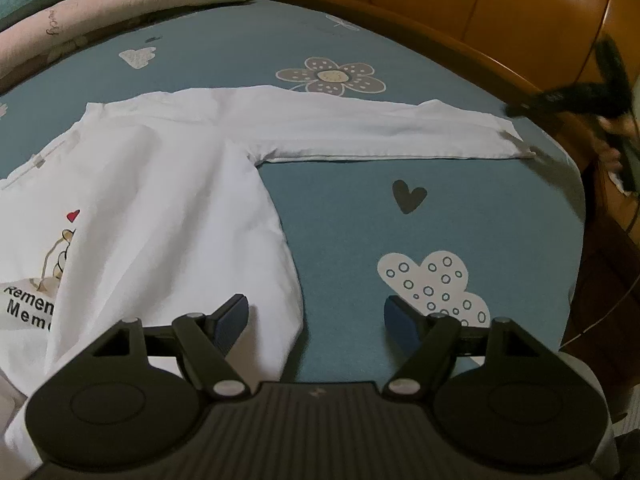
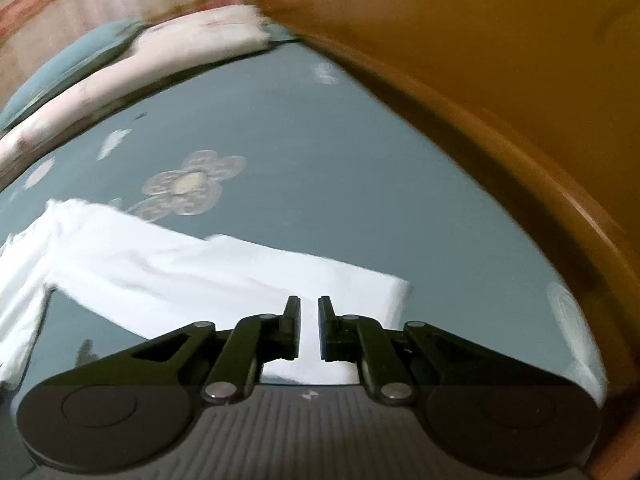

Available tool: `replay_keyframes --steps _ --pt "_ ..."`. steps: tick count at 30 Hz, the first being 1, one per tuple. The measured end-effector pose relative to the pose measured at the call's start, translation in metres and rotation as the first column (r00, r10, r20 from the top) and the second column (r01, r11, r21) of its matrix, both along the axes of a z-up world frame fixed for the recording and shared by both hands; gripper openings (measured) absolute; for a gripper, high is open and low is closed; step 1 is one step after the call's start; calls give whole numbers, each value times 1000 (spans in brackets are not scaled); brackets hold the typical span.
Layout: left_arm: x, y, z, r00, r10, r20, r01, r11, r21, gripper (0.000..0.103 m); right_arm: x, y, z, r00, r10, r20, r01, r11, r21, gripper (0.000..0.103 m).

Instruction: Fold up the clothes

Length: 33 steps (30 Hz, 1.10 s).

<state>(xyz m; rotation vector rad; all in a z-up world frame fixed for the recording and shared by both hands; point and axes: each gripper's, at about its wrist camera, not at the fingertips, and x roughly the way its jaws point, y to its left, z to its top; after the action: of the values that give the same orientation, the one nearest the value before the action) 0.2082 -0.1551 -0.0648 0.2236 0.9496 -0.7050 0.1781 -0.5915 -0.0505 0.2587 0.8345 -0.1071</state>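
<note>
A white long-sleeved shirt (image 1: pixel 160 208) with a printed front lies flat on the blue bedsheet (image 1: pixel 460 216). One sleeve (image 1: pixel 380 132) stretches out to the right. My left gripper (image 1: pixel 316 320) is open and empty, low over the shirt's side edge near the hem. My right gripper (image 2: pixel 309 326) hovers over the sleeve's cuff end (image 2: pixel 352 292); its jaws stand a narrow gap apart with nothing pinched between them. The right wrist view is blurred by motion. The right gripper also shows as a dark blur at the sleeve's end in the left wrist view (image 1: pixel 568 96).
A wooden bed frame (image 1: pixel 500 20) curves along the far and right sides of the mattress. Pink and teal pillows (image 1: pixel 100 8) lie at the far left. The sheet carries flower (image 1: pixel 332 76), heart and cloud prints.
</note>
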Motion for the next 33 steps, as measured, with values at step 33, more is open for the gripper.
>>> replay_keyframes --steps 33 --pt "9 0 -15 1000 -16 -5 16 1000 -14 79 96 69 -11 949 310 53 -307 950 -58 19"
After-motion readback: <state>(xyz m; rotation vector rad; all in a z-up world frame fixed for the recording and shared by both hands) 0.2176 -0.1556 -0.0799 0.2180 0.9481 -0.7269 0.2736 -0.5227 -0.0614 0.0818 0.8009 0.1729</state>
